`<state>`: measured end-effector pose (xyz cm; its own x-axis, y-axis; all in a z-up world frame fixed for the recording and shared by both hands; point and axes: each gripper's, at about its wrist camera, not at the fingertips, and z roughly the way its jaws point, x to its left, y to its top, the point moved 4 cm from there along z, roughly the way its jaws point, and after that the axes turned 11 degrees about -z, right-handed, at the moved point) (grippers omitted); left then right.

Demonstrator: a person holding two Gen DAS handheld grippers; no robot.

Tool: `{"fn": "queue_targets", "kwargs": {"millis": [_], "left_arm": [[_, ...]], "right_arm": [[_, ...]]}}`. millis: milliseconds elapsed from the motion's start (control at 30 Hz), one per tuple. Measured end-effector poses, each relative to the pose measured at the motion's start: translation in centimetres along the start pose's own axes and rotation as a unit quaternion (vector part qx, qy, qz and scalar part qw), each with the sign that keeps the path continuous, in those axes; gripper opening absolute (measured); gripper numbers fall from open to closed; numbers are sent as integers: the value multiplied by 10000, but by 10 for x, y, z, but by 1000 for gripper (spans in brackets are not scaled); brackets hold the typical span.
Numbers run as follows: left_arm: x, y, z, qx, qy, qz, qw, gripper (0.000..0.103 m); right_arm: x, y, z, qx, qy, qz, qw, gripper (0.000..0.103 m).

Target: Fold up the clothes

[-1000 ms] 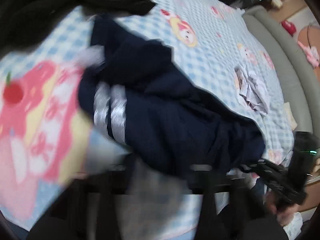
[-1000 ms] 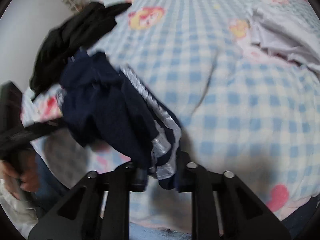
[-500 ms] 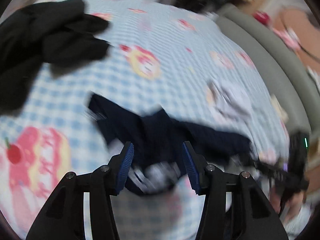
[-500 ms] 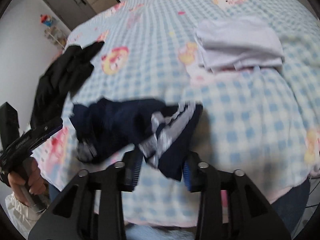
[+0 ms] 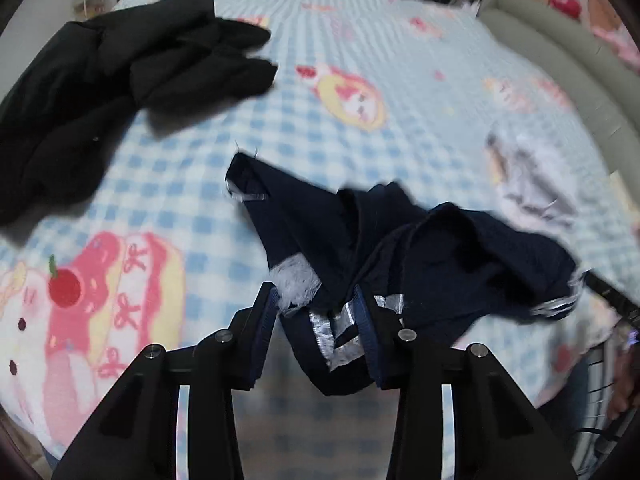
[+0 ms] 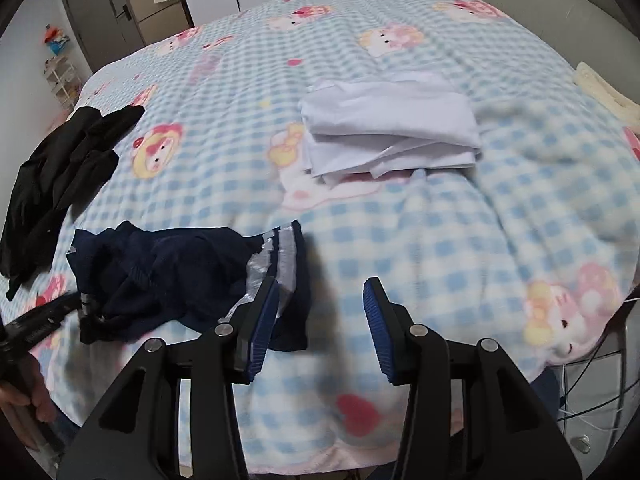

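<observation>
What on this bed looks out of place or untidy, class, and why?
The navy garment lies crumpled near the bed's front edge, its silver stripes twisted, and the black clothes sit in a loose heap at the left. Only the white garment is folded. The left tongs stand open around a navy fold; the right tongs are open, empty.

matt navy cloth garment (image 5: 432,256), fleecy blanket (image 6: 400,240)

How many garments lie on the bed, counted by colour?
Navy garment with silver stripes: 1
Black garment: 1 heap; separate pieces cannot be told
White folded garment: 1
Total: 3
</observation>
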<state>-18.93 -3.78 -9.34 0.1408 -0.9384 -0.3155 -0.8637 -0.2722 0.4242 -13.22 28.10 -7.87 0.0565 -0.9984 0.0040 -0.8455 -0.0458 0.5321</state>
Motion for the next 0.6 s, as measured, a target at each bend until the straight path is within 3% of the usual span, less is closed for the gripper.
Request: {"fn": "queue_targets", "kwargs": {"millis": [100, 200, 367, 500, 533, 600], "left_arm": [[-12, -11, -11, 96, -415, 224, 9988, 43], [-21, -24, -2, 276, -360, 446, 9980, 43], [-3, -26, 13, 326, 363, 209, 9986, 44], [18, -8, -4, -193, 954, 31, 9952, 41], [22, -4, -8, -252, 922, -28, 9954, 41], [27, 3, -11, -250, 714, -127, 9971, 41]], "right_arm": [[26, -3, -5, -12, 673, -478, 9966, 50], [57, -11, 4, 177, 1102, -955, 9892, 56], [44, -7, 23, 199, 446, -863, 9951, 51], [31, -3, 37, 204, -117, -760, 9968, 51], [25, 0, 33, 103, -311, -704, 9970, 52], [28, -4, 34, 189, -176, -758, 9968, 52]]}}
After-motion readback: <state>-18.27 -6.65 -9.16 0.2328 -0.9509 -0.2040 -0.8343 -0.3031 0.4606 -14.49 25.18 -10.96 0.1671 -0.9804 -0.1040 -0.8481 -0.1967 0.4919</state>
